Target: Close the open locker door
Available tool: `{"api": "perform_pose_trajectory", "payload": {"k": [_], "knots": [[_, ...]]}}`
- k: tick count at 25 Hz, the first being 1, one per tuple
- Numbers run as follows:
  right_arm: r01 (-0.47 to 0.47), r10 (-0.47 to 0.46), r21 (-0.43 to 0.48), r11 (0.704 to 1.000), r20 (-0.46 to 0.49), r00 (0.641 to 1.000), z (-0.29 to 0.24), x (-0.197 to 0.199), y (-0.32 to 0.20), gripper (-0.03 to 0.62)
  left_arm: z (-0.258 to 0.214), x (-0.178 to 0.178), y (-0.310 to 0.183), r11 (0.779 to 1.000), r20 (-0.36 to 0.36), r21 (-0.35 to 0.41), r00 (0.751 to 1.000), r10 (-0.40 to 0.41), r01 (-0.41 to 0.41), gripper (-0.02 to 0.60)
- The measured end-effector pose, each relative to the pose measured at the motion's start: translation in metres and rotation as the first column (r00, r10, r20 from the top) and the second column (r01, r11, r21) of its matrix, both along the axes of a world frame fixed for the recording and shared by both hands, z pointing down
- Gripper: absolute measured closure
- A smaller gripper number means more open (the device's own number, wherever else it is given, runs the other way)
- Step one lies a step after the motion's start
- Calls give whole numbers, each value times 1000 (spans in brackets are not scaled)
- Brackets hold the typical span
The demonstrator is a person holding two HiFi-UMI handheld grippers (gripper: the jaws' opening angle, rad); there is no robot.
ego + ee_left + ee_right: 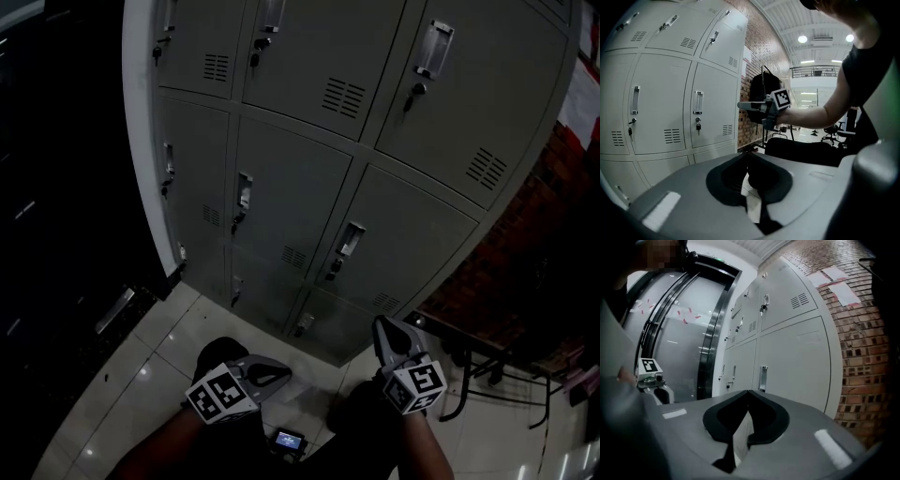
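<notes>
Losing the top row of the locker bank (281, 206) past the head view's upper edge. Failing to make out the small lit device (289, 440) on the floor tiles (141, 375) near that view's lower edge. Finding the print on the papers (839, 284) taped to the brick wall (862, 357) too small to read. Seeing only part of the black backpack (757, 89) behind the right gripper (740, 106).

right gripper (747, 392): lower centre, jaws together, nothing between | lockers (792, 348): grey, centre to upper right, visible doors flush | handle (762, 378): just above jaw tips | brick wall (865, 362): right edge, paper sheets (840, 287) upper right | left gripper (658, 391): mid-left, marker cube on top | dark-framed glass door (689, 333): left
</notes>
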State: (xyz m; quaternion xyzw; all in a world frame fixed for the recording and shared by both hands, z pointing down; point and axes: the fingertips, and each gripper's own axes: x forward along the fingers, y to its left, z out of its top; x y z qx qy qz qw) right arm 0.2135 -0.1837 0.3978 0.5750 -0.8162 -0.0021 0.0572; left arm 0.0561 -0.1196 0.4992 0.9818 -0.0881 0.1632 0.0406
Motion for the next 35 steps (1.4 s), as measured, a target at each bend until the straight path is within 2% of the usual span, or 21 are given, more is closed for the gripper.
{"api": "perform_pose_trajectory", "payload": {"k": [7, 12, 17, 23, 28, 35], "knots": [[-2, 6, -79, 997, 42, 999, 38, 5, 73, 591, -2, 0, 1, 1000, 4, 2, 1000, 0, 0, 569], [-10, 12, -104, 994, 23, 1000, 54, 3, 103, 591, 0, -1, 0, 1000, 8, 2, 1000, -2, 2, 569], [14, -15, -98, 995, -8, 1000, 58, -5, 116, 591, 0, -2, 0, 1000, 18, 4, 1000, -6, 6, 569], [42, -39, -130, 991, 32, 999, 72, -15, 125, 591, 0, -1, 0, 1000, 14, 4, 1000, -6, 6, 569], [68, -59, -112, 991, 87, 994, 69, -13, 129, 591, -1, -1, 0, 1000, 13, 4, 1000, -4, 4, 569], [62, -52, -122, 991, 82, 995, 73, -9, 132, 591, 0, -1, 1, 1000, 15, 3, 1000, -3, 3, 569]]}}
